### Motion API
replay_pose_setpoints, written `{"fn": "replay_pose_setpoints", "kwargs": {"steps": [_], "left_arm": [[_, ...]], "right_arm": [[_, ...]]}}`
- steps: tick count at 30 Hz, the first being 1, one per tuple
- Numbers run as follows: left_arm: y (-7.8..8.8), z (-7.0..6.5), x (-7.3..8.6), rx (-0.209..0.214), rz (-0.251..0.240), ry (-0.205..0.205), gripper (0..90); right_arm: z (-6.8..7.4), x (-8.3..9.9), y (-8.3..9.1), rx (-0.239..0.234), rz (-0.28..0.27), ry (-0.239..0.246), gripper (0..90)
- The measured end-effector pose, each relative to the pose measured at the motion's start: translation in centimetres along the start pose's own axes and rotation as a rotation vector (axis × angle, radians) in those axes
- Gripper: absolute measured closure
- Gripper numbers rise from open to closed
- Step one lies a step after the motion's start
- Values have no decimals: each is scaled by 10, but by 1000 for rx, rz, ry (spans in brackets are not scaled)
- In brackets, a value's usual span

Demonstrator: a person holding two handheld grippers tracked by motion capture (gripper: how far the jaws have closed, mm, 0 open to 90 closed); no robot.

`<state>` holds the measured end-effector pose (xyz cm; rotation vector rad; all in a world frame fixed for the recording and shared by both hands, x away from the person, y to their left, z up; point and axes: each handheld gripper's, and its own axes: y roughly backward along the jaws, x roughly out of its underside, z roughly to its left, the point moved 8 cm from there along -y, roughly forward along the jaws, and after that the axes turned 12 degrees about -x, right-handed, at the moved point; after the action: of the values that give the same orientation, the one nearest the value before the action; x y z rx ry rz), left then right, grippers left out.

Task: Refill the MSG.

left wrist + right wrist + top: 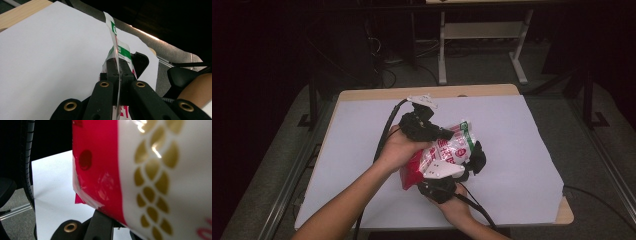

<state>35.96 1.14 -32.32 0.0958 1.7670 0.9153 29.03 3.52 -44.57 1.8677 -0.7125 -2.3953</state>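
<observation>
A plastic bag (pixel 447 152), printed red, white and green, is held up over the white sheet (pixel 362 150) between both grippers. My left gripper (pixel 446 134) comes in from the left and is shut on the bag's upper edge. In the left gripper view, the thin film of the bag (pixel 120 50) stands pinched between the closed jaws of the left gripper (pixel 119 72). My right gripper (pixel 476 159) is shut on the bag's lower right side. The right gripper view is very close to the bag (pixel 155 170), with its red band and gold pattern, which hides the jaw tips.
The white sheet covers most of a wooden table (pixel 427 92). A white desk frame (pixel 482 30) and cables on the floor lie beyond the far edge. Black cables (pixel 384 135) trail from both grippers toward the near edge. The surroundings are dark.
</observation>
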Motion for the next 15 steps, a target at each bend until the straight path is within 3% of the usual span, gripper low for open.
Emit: {"fn": "replay_pose_setpoints", "kwargs": {"steps": [15], "left_arm": [[-1, 0, 0, -1, -1, 1, 900]], "right_arm": [[0, 0, 0, -3, 1, 1, 900]]}}
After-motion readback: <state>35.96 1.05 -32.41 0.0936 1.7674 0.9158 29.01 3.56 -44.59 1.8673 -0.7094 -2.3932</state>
